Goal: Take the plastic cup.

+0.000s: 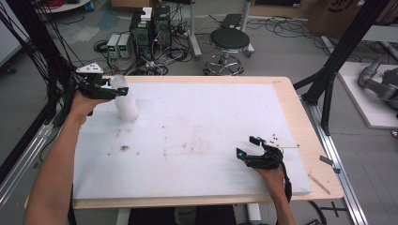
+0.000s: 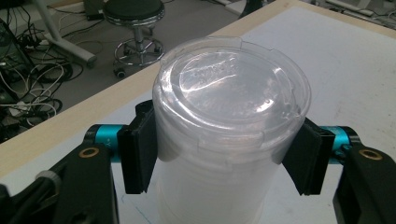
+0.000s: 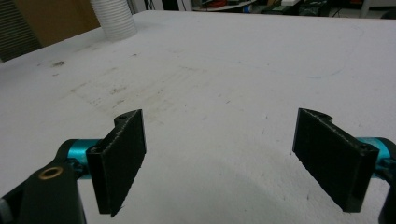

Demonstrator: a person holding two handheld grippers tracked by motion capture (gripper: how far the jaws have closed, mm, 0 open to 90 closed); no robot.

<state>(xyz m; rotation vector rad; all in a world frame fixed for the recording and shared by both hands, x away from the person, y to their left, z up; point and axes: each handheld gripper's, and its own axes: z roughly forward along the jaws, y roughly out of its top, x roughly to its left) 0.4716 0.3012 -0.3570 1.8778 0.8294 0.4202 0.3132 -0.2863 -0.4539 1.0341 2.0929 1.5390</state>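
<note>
Left gripper view: the left gripper (image 2: pixel 224 158) clamps the translucent white lidded plastic cup stack (image 2: pixel 229 130), likely steadying it, while the right gripper (image 3: pixel 233 158) idles spread.

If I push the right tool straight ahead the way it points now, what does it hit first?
Nothing close: the right tool is open over bare white table cover. The stack of white cups stands far off and left of that line, so it would likely pass by, though depth is hard to judge.

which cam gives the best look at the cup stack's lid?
Left gripper view: the clear lid fills the frame from above, jaws on either side of the cup stack. High view shows the stack small, far left. Right gripper view shows just its lower part, far off.
</note>
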